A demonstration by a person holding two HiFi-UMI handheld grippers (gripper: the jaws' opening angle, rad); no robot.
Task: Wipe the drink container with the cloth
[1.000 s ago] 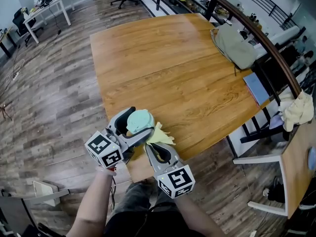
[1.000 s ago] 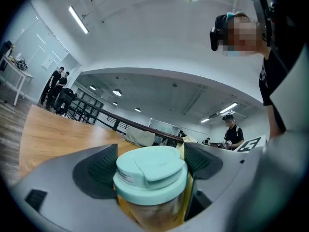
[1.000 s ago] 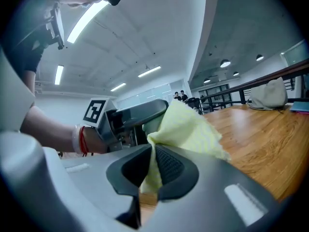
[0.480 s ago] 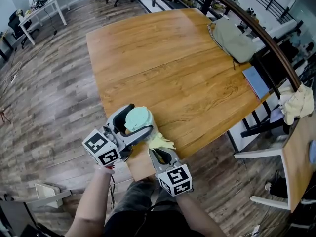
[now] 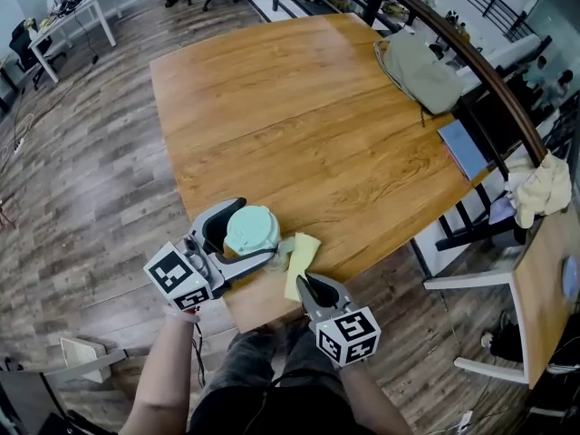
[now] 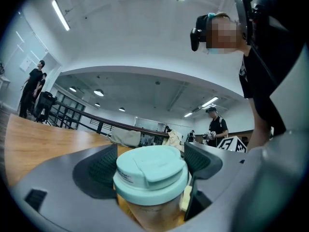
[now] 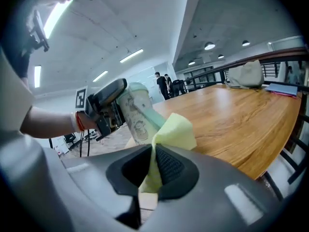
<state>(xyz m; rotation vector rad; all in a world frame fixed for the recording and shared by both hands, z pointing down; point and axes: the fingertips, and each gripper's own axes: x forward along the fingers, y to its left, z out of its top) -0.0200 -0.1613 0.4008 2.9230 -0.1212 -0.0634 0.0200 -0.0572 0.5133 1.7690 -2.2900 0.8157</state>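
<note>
- Head view: we log a large square table of orange-brown wood point(image 5: 299, 125) on a grey-brown plank floor point(image 5: 82, 198); both grippers hang over its near corner.
- Drink container, a clear tumbler with a mint-green lid point(image 5: 251, 231): it is held above the table's near edge, lid towards the head camera. The lid and the jaws hide most of its body here.
- Left gripper point(image 5: 258, 227): its jaws are clamped on the tumbler. In the left gripper view point(image 6: 152, 163) the dark ribbed pads sit against both sides of the cup point(image 6: 150, 178), just under the lid.
- Right gripper point(image 5: 308, 284): its jaws are pinched on a pale yellow cloth point(image 5: 301, 259). In the right gripper view point(image 7: 153, 163) the fabric point(image 7: 174, 129) rises out of the closed pads.
- Cloth against container: the free end stands just beside the tumbler point(image 7: 137, 112) and covers part of its lower wall in the right gripper view. We cannot tell whether they touch.
- Far right of the table: a slumped grey-green fabric bag point(image 5: 419, 66) and a flat blue book point(image 5: 462, 148), both well apart from the grippers.
- Beyond the table: a curved dark railing point(image 5: 489, 71), a cream bundle of fabric point(image 5: 542, 191) and a white desk point(image 5: 63, 21).
</note>
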